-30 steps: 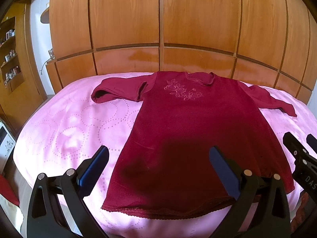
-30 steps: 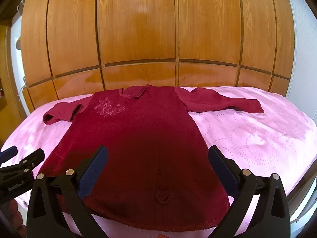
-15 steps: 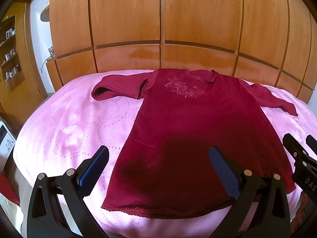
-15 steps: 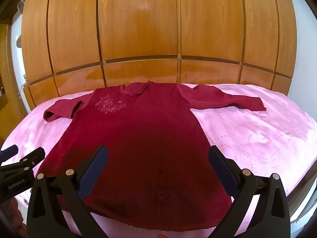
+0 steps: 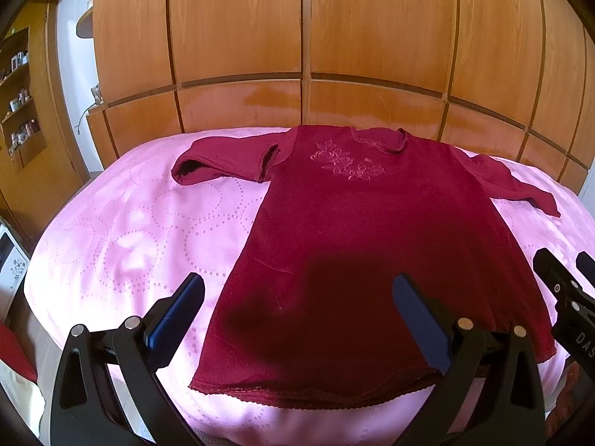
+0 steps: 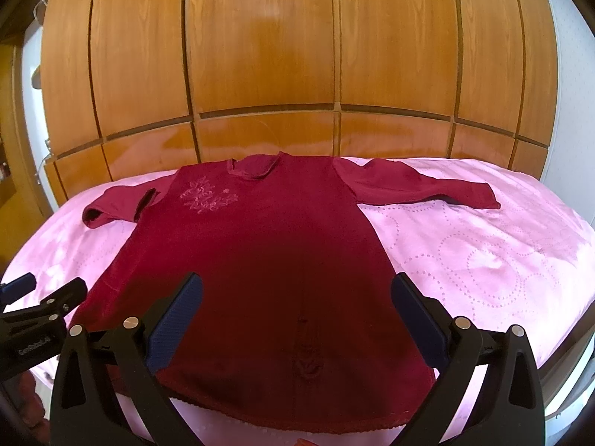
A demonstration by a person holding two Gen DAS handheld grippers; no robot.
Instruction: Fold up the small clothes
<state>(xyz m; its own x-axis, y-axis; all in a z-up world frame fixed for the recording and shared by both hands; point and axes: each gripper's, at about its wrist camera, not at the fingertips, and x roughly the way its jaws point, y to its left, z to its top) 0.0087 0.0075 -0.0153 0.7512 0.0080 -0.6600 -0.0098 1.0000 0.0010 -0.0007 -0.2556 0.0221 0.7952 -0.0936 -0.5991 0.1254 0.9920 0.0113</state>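
A dark red long-sleeved dress [image 5: 357, 230] [image 6: 260, 252] with pink flower embroidery on the chest lies flat on a pink bedspread [image 5: 122, 230] [image 6: 483, 260], neck toward the wooden wall, hem toward me. Its left sleeve [image 5: 223, 161] is folded short; the right sleeve [image 6: 424, 189] stretches out sideways. My left gripper [image 5: 297, 290] hovers open above the hem's left part, holding nothing. My right gripper [image 6: 295, 290] hovers open over the lower middle of the dress, also empty. Each gripper shows at the edge of the other's view.
A wooden panelled wardrobe [image 5: 305, 48] [image 6: 297, 55] stands right behind the bed. Shelves with small items [image 5: 18, 100] are at the far left. The bed's near edge drops off just below the hem; bare bedspread lies on both sides of the dress.
Both grippers have risen or tilted slightly, so the dress sits lower in each view. Jaws stay open; the dress has not moved.
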